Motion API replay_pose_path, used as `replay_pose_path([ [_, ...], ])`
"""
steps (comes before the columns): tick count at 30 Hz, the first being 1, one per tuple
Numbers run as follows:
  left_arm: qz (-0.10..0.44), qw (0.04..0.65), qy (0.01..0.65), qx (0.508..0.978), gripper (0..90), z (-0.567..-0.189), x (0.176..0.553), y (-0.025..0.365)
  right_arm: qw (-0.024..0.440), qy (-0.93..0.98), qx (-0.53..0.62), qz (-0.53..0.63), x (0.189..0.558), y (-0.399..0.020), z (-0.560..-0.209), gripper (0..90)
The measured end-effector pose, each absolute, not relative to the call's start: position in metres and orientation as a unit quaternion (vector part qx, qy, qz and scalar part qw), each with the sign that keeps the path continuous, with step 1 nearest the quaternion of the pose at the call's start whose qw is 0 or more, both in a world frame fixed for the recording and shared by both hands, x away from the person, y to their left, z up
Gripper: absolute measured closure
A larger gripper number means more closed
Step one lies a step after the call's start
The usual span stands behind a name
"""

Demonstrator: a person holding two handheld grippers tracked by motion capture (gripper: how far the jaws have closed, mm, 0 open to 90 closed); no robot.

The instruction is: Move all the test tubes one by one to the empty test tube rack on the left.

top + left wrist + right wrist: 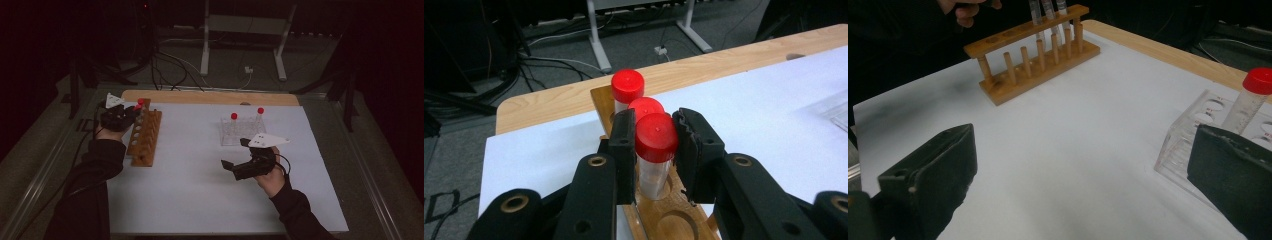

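The person's left gripper [131, 111] is sitting at the far end of the wooden rack [145, 138], which is standing on the left side of the white surface [200, 180]. In the left gripper view its two black jaws are pressing on either side of a red-capped tube [655, 155], just under the cap, and the tube's lower end is standing upright in one of the rack's holes. Two more red-capped tubes [627, 90] are standing in the holes right behind it, towards the rack's far end. The holes nearer the person are looking empty.

The right gripper [234, 155] is hovering over the middle of the surface, just in front of the clear plastic rack [235, 134], with its jaws spread wide apart and nothing between them. The right hand [272, 177] is holding it from below and behind, and the grey plate on top is pointing to the right.

The clear rack is standing right of centre, well apart from the wooden one. Two tubes with red caps [234, 116] are standing upright in it, one at its left and one at its far right corner. In the right gripper view one of them [1250, 100] is rising just beside the right-hand jaw, and the wooden rack [1035, 55] is showing farther off with clear tubes standing at one end.
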State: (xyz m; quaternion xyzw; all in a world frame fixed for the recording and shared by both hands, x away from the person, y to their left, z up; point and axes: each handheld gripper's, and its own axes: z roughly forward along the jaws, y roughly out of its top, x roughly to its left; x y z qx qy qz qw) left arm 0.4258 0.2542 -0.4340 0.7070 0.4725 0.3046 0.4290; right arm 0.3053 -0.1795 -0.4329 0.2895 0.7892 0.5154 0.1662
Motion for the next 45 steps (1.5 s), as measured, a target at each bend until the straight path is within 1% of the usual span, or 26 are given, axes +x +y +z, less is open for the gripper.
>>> replay_pose_path([
  [13,0.305,0.415,0.471,0.717,69.8,-0.435,0.423,0.252,0.168,0.787,0.291,0.517,0.305,-0.181,-0.431,0.0],
  [17,0.299,0.420,0.476,0.712,58.7,-0.432,0.421,0.252,0.168,0.788,0.292,0.516,0.306,-0.182,-0.431,0.0],
  [21,0.290,0.435,0.474,0.709,43.5,-0.426,0.414,0.252,0.169,0.787,0.291,0.517,0.306,-0.182,-0.431,0.0],
  [23,0.285,0.445,0.471,0.707,37.8,-0.422,0.409,0.254,0.171,0.786,0.292,0.518,0.305,-0.183,-0.430,0.0],
  [26,0.279,0.458,0.456,0.710,25.5,-0.417,0.399,0.254,0.173,0.783,0.293,0.520,0.306,-0.185,-0.428,0.0],
  [27,0.278,0.460,0.452,0.712,19.8,-0.416,0.395,0.253,0.175,0.782,0.294,0.521,0.306,-0.186,-0.428,0.0],
  [28,0.277,0.462,0.449,0.713,16.0,-0.415,0.391,0.253,0.177,0.781,0.294,0.521,0.306,-0.186,-0.427,0.0],
  [29,0.274,0.472,0.441,0.713,14.9,-0.414,0.386,0.252,0.177,0.780,0.294,0.523,0.307,-0.188,-0.427,0.0],
  [30,0.268,0.478,0.437,0.713,9.9,-0.414,0.381,0.251,0.179,0.779,0.294,0.524,0.307,-0.188,-0.426,0.0],
  [34,0.253,0.493,0.403,0.728,3.7,-0.414,0.362,0.244,0.182,0.772,0.301,0.529,0.312,-0.193,-0.425,0.0],
  [39,0.239,0.512,0.365,0.740,2.9,-0.416,0.338,0.231,0.195,0.765,0.312,0.528,0.323,-0.197,-0.424,0.0],
  [42,0.226,0.521,0.341,0.749,2.9,-0.420,0.325,0.222,0.220,0.762,0.321,0.518,0.330,-0.196,-0.424,0.0],
  [44,0.210,0.527,0.326,0.756,2.9,-0.423,0.318,0.215,0.229,0.764,0.326,0.508,0.337,-0.194,-0.425,0.0],
  [45,0.212,0.525,0.322,0.759,2.9,-0.425,0.314,0.212,0.234,0.761,0.331,0.506,0.340,-0.193,-0.426,0.0],
])
